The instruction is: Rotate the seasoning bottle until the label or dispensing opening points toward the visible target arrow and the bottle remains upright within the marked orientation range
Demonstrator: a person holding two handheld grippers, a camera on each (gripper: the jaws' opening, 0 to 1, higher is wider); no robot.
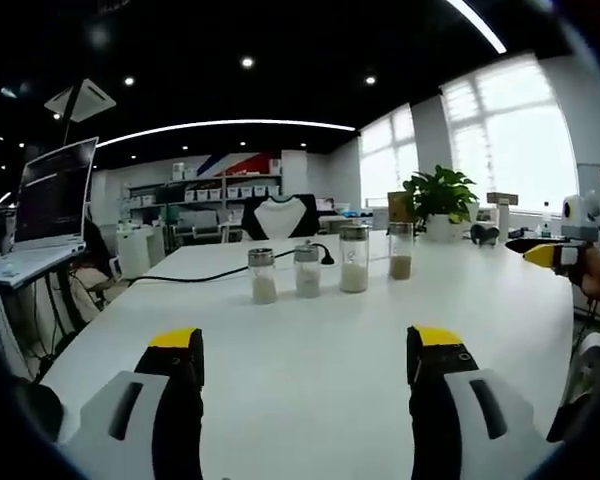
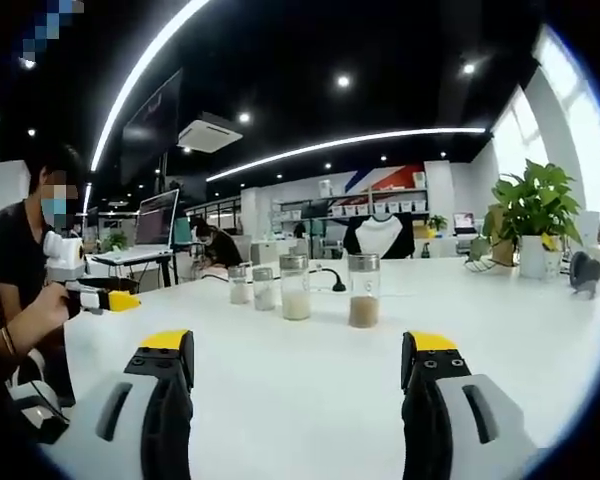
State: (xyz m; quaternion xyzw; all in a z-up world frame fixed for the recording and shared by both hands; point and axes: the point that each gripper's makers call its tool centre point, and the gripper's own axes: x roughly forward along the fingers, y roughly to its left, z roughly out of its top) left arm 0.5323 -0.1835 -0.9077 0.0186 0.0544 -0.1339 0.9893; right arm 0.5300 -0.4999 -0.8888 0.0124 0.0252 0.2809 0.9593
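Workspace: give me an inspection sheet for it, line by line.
Surface: white table, bare in front of both grippers.
Job's things: four glass seasoning bottles with metal caps, upright in a row, apart from each other; three hold pale contents, the brown-filled bottle stands at one end. No target arrow seen.
Clutter: potted plant near the window; small dark object beside it, too small to tell.
Grippers: left gripper and right gripper both open, holding nothing, short of the bottles.
Cables: black cable running across the table behind the bottles.
Surroundings: office with shelves, a monitor, ceiling lights, and seated people.
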